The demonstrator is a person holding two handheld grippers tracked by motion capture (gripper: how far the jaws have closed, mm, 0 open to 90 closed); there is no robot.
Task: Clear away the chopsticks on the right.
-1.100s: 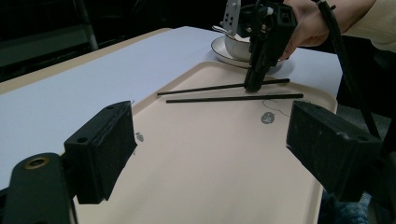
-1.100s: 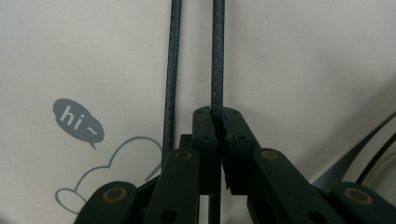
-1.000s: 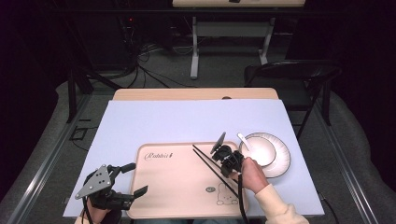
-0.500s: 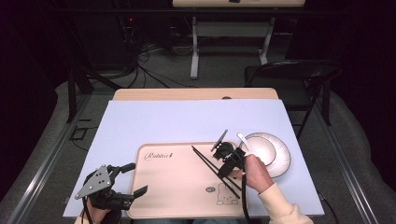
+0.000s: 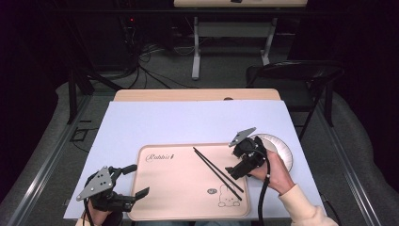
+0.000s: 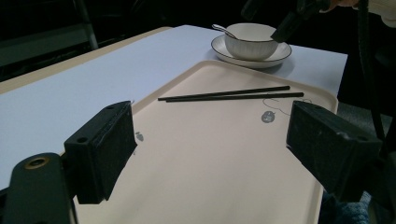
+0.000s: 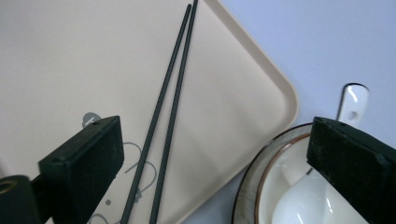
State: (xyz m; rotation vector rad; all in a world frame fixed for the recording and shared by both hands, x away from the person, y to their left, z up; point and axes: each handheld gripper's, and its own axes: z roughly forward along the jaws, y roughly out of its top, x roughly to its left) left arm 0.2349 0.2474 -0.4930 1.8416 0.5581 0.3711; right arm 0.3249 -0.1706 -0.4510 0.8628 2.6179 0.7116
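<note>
From the high view, your right gripper (image 5: 236, 170) hung over the tray's (image 5: 179, 197) right edge, jaws apart and empty, beside the plate (image 5: 282, 150) on the worktop (image 5: 188, 122). Your left gripper (image 5: 134, 181) sat spread and empty at the tray's near left corner.

In the left gripper view, the chopsticks (image 6: 229, 94) lay side by side on the tray, the bowl (image 6: 250, 39) and spoon (image 6: 223, 30) beyond.

In the right gripper view, the wide jaws straddled the tray edge and the bowl's rim (image 7: 261, 182). If the chopsticks were your aim, you needed to shift left, centre both sticks and close across them squarely.
</note>
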